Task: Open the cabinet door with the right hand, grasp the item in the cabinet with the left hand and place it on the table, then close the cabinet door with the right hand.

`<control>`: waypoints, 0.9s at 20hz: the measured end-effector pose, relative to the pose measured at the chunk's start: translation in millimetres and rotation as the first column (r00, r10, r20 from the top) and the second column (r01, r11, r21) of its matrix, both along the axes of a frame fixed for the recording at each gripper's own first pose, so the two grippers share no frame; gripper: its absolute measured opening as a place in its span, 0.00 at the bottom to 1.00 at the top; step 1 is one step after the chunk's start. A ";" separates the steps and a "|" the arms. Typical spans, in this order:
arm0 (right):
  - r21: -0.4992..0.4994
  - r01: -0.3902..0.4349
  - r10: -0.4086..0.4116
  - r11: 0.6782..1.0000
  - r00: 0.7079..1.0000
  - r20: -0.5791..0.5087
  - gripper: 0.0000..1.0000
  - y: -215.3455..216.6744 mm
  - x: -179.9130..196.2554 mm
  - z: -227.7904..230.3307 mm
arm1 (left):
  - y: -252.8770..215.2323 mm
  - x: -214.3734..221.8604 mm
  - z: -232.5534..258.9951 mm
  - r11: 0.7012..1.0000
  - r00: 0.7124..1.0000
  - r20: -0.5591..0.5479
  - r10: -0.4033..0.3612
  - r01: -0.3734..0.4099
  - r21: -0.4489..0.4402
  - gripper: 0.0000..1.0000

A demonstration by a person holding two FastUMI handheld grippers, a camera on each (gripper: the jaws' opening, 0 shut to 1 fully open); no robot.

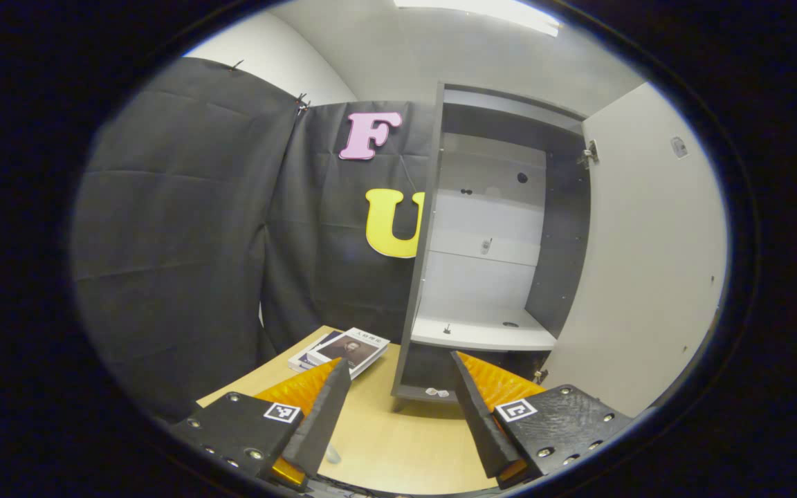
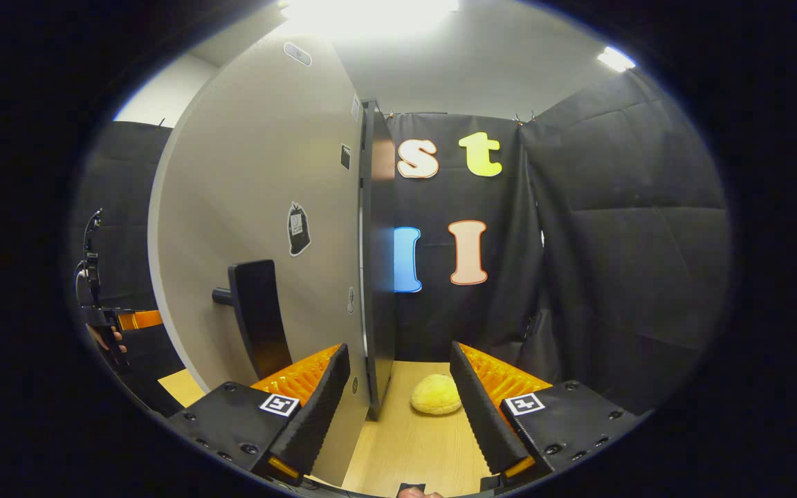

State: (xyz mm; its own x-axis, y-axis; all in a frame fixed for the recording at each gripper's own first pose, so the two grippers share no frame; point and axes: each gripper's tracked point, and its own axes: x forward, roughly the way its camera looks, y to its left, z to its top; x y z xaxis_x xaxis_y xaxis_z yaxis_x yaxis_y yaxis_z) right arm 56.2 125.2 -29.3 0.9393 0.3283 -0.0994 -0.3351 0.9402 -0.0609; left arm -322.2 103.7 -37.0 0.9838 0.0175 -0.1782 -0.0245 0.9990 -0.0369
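With the cabinet door (image 2: 260,207) swung wide, that stiff dark handle (image 2: 259,315) looks the place to take hold; both the left gripper (image 1: 400,394) and right gripper (image 2: 398,387) gape, holding nothing.

The left gripper view looks from low over the tabletop (image 1: 398,443) into the open cabinet (image 1: 488,277), fairly near. The right gripper view faces the cabinet door (image 2: 260,207) edge-on from close by. Both share the door, cabinet and tabletop.
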 end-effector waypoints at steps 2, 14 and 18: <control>0.028 0.060 -0.060 0.998 0.998 -0.020 0.92 4.0 -5.1 -4.8 | 20.7 8.4 -3.5 1.000 1.000 -0.025 -0.008 0.008 0.008 0.87; 0.048 0.152 -0.150 0.987 0.988 -0.030 0.92 91.5 -37.2 -11.7 | 113.8 32.3 -2.5 0.993 0.995 -0.026 -0.100 0.101 0.062 0.87; 0.040 0.135 -0.134 0.990 0.991 -0.028 0.92 129.2 -37.7 -14.6 | 133.6 28.8 -13.6 0.990 0.990 -0.035 -0.133 0.134 0.032 0.87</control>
State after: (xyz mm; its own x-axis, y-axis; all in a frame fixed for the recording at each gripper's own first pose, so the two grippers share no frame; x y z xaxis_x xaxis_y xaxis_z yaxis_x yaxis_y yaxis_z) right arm 18.5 254.5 -43.9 0.9727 0.2033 -0.1122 -0.2061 0.9784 -0.0140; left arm -293.3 237.4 -50.7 0.9713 -0.1074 -0.2120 0.1090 0.9940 -0.0044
